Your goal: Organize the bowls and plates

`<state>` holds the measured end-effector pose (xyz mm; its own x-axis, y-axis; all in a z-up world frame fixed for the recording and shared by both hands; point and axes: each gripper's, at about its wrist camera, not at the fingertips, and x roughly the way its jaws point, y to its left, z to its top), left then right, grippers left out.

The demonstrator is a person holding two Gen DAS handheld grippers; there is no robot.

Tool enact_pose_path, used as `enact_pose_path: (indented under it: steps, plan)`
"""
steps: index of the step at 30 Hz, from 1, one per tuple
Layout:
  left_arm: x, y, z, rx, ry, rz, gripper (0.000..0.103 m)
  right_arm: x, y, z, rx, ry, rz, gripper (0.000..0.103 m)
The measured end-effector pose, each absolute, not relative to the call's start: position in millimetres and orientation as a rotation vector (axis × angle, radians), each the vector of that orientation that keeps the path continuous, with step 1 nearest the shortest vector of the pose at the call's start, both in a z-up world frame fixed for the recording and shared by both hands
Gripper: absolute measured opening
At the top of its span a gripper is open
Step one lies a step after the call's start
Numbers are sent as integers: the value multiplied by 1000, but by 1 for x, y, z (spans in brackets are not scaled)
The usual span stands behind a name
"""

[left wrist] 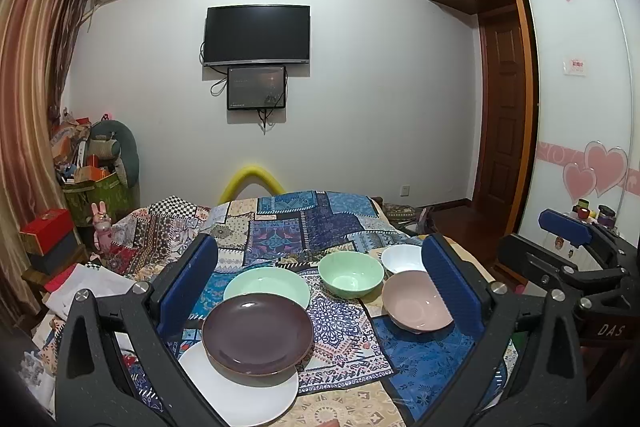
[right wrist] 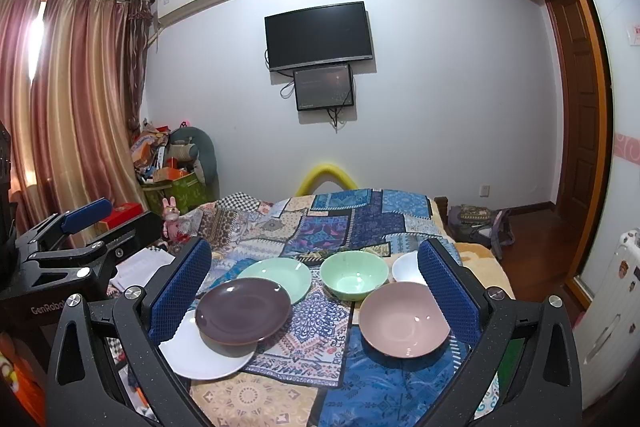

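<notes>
1. Left wrist view: the left gripper (left wrist: 320, 291) gapes wide, holding nothing; the purple plate (left wrist: 258, 333) lies on a white plate (left wrist: 244, 391) at 7 o'clock between its fingers, pink bowl (left wrist: 416, 303) at 4 o'clock.
2. Right wrist view: the right gripper (right wrist: 314, 293) is likewise spread and empty above the patchwork cloth (right wrist: 320, 327); a green bowl (right wrist: 354, 275) sits at 12 o'clock, television (right wrist: 319, 35) beyond.

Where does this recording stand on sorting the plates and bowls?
Partly started: the brown plate already sits on the white plate. Nothing is in hand; the left gripper and right gripper are both open. Left: the green plate, green bowl, pink bowl and white bowl lie separate.
</notes>
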<state>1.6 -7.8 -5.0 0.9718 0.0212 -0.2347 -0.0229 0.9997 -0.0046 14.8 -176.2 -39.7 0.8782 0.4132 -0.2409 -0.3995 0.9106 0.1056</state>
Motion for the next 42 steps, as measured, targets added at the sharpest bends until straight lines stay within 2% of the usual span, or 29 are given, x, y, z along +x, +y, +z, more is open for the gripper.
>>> enact_pose_path:
  steps: [34,42]
  plan:
    - [13,4,-14,-23,256,10,103,23,-168,-45,47,283,419,103]
    - [35,38,-31,-37,309,5,103,45,-144,-58,33,337,429,103]
